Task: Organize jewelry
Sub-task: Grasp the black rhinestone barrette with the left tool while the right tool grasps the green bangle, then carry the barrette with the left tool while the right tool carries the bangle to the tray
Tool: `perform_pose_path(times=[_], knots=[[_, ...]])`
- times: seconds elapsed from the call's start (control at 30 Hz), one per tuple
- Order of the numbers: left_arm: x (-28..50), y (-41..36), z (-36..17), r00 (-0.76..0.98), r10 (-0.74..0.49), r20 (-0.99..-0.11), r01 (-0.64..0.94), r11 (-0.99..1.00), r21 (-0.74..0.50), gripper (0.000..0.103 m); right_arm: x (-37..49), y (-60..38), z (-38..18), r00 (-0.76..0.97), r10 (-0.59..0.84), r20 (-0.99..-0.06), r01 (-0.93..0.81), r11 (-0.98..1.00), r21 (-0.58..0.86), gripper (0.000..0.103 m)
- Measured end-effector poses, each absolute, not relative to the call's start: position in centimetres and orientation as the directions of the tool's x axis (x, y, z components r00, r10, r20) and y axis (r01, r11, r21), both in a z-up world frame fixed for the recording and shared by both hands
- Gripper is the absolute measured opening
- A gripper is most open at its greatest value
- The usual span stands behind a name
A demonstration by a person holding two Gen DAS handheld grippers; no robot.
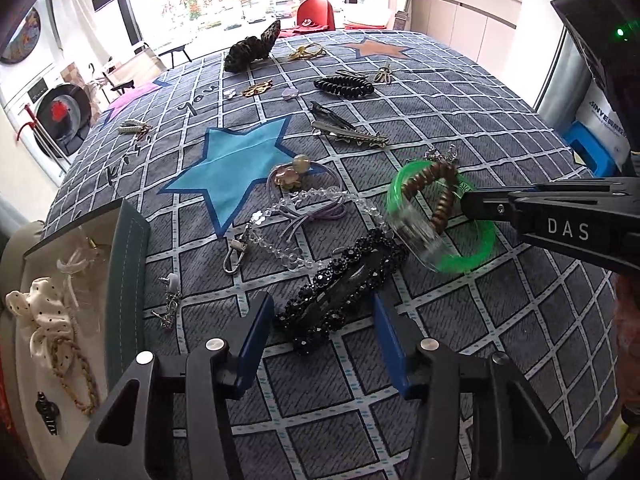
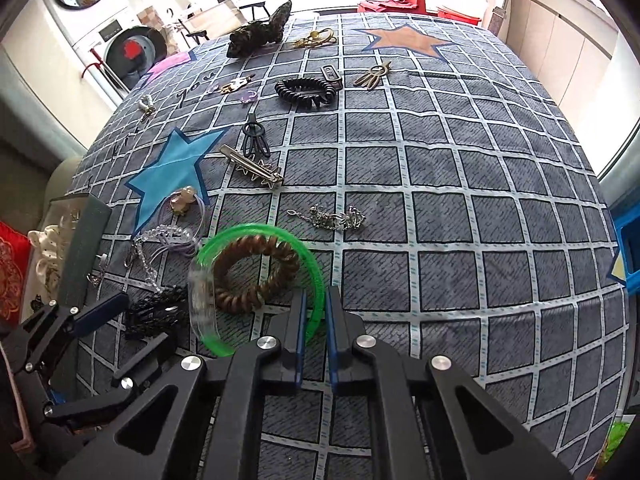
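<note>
My right gripper (image 2: 316, 308) is shut on the rim of a green bangle (image 2: 264, 232), which is tilted on the checked bedspread (image 2: 440, 240). A brown spiral hair tie (image 2: 256, 276) sits inside the ring. From the left wrist view the right gripper (image 1: 468, 196) comes in from the right, holding the bangle (image 1: 464, 262). My left gripper (image 1: 322, 304) points down over a black beaded hair clip (image 1: 340, 288). The clip lies on the bedspread between the blue fingers (image 1: 256, 340), and a narrow gap shows at the right pad. An open jewelry box (image 1: 124, 280) stands at the left with a white dotted scrunchie (image 1: 40, 312) inside.
Loose on the bedspread are a clear bead chain (image 1: 288, 216), a purple tie with a flower (image 1: 296, 176), silver clips (image 1: 348, 132), a black spiral tie (image 1: 344, 86), a silver chain (image 2: 328, 216) and a leopard scrunchie (image 1: 252, 50). A blue stool (image 1: 588, 148) stands off the right edge.
</note>
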State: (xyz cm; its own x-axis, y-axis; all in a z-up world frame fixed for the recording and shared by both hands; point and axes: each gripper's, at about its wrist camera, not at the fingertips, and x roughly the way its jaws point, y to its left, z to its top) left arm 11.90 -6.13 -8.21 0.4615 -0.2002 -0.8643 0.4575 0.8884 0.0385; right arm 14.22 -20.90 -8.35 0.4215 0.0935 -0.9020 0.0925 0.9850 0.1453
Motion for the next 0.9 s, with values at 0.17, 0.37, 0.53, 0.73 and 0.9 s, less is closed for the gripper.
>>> perform_pose_path(times=[0.17, 0.37, 0.53, 0.73, 0.9], knots=[[11.6, -5.9, -8.0, 0.463, -0.208, -0.861, 0.456, 0.889, 0.030, 0.011, 13.5, -21.2, -8.2, 0.439, 0.098, -0.893, 0.099, 0.983, 0.157, 0.007], [11.0, -4.9, -7.6, 0.464, -0.225, -0.857, 0.426, 0.905, -0.006, 0.009, 12.1, -22.0, -7.2, 0.468, 0.119, -0.876, 0.098, 0.978, 0.185, 0.007], [9.9, -4.3, -6.9, 0.472, -0.243, -0.847, 0.412, 0.910, -0.032, 0.009, 10.7, -22.5, -6.6, 0.484, 0.140, -0.864, 0.101, 0.972, 0.214, 0.007], [8.4, -3.8, -5.7, 0.489, -0.264, -0.831, 0.408, 0.912, -0.049, 0.009, 9.1, -23.0, -6.0, 0.495, 0.161, -0.854, 0.113, 0.962, 0.248, 0.007], [7.3, -3.1, -5.1, 0.500, -0.279, -0.820, 0.400, 0.914, -0.067, 0.009, 7.8, -23.0, -5.6, 0.503, 0.171, -0.848, 0.115, 0.958, 0.261, 0.007]])
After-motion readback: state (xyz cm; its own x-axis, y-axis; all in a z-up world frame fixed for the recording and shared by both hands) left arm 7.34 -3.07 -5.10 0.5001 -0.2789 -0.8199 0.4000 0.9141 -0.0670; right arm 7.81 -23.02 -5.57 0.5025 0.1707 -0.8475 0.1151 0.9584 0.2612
